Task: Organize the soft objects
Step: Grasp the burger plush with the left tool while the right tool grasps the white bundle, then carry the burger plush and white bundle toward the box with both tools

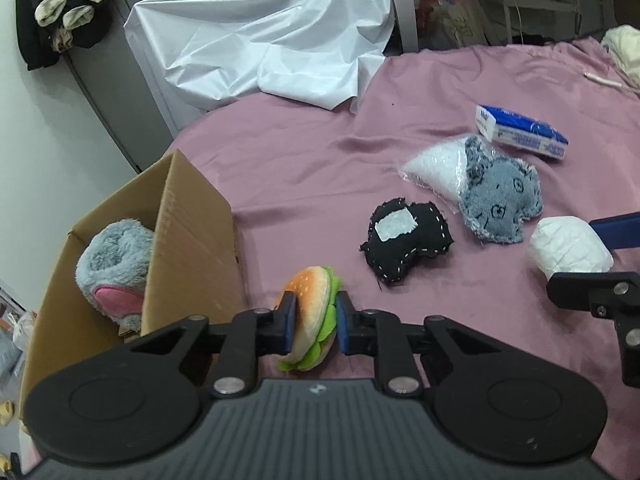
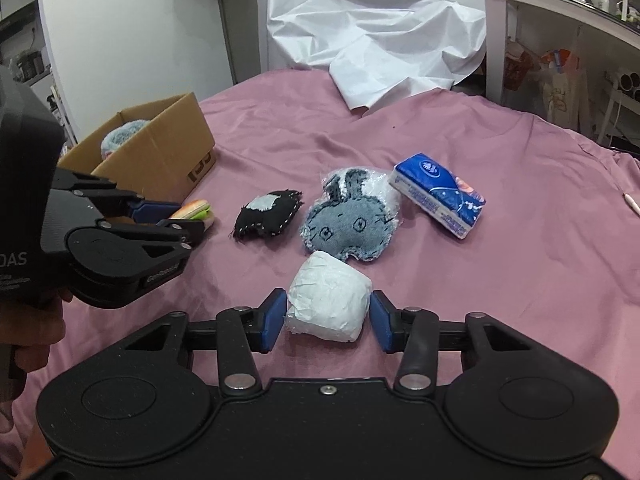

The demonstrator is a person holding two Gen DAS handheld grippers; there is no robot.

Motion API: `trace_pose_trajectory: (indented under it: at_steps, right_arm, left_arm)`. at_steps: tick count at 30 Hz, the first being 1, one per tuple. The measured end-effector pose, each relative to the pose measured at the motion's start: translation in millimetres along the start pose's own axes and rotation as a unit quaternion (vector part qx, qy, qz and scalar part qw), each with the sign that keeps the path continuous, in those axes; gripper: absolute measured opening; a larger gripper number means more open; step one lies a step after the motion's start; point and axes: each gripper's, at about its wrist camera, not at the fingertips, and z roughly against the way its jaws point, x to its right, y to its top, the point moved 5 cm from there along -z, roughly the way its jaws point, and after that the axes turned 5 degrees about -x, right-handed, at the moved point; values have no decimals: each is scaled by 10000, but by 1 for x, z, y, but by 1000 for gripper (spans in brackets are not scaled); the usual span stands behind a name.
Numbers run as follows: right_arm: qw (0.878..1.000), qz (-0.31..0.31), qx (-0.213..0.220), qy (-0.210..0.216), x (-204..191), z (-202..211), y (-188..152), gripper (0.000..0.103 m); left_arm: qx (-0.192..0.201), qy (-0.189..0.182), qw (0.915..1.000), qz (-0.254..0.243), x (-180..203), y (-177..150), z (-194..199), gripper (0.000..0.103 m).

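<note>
Left gripper [image 1: 316, 322] jaws clamp the burger plush [image 1: 310, 320]; right gripper [image 2: 328, 322] jaws (wide apart) flank the white bundle [image 2: 328, 306].

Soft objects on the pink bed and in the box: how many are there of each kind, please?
Plush toys: 4: burger, black, grey denim, fluffy grey one in cardboard box.
White bundles: 2: wrapped, bagged.
Tissue packs: 1.
Total: 7
</note>
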Motion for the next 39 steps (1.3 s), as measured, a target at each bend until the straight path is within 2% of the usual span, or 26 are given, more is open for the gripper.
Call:
trace_pose_trajectory:
  at_steps: [11, 19, 30, 39]
  right_arm:
    - [9999, -33, 150, 3, -4, 9, 7, 45]
    - [9996, -35, 278, 36, -12, 12, 18, 45]
    - [9990, -59, 407, 167, -25, 14, 30, 45]
    - [9974, 125, 643, 317, -44, 22, 59, 45]
  left_arm:
    - [207, -405, 9982, 387, -9, 10, 31, 16]
    - [329, -559, 9955, 691, -25, 19, 49, 16]
    - [583, -588, 9899, 1150, -68, 31, 77, 16]
    - [784, -393, 9852, 1474, -109, 40, 92, 16]
